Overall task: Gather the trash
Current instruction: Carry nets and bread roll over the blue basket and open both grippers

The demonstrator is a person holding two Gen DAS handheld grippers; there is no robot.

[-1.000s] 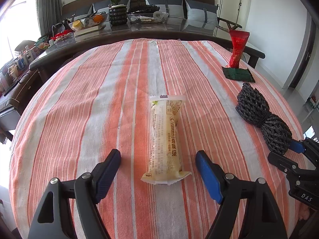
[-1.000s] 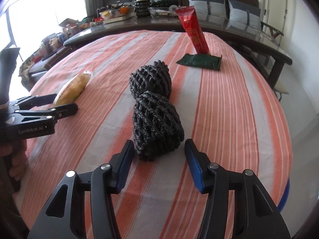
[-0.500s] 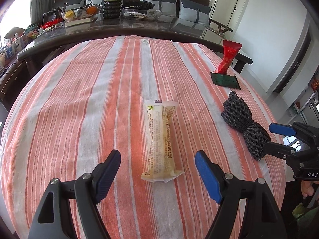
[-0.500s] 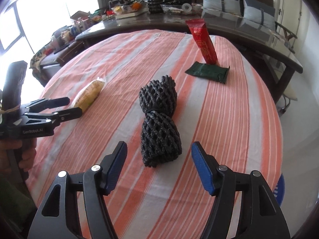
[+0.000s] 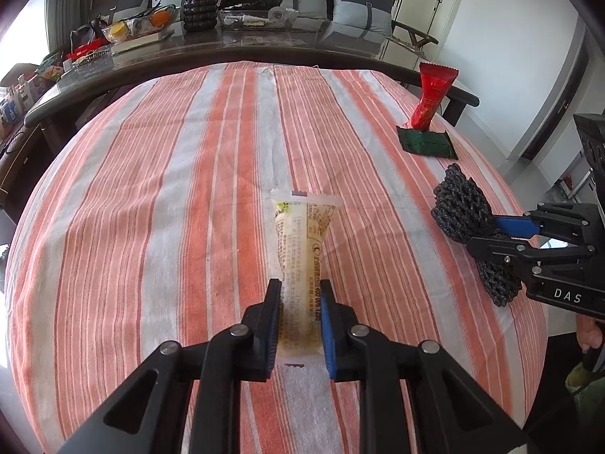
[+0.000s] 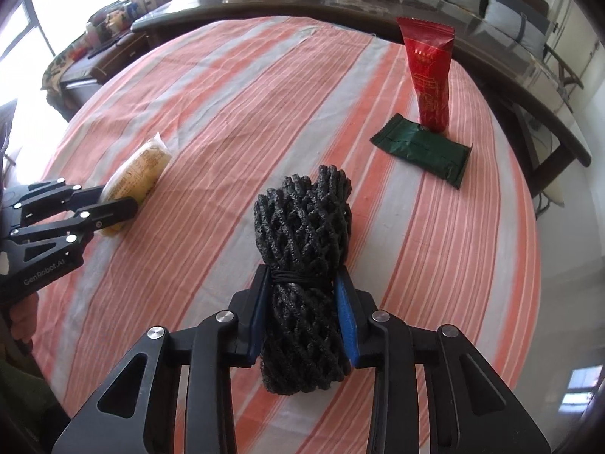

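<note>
Left gripper (image 5: 300,325) fingers had just closed on the yellow wrapper (image 5: 302,261), desk centre | right gripper (image 6: 304,317) fingers had just closed on the black net bundle (image 6: 302,227) at 3 o'clock | we advised lifting both straight up, grips firm.

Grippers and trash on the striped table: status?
Left gripper just closed on the yellow wrapper. Right gripper just closed on the black foam net bundle. Red packet and green wrapper left. Nothing blocking.
</note>
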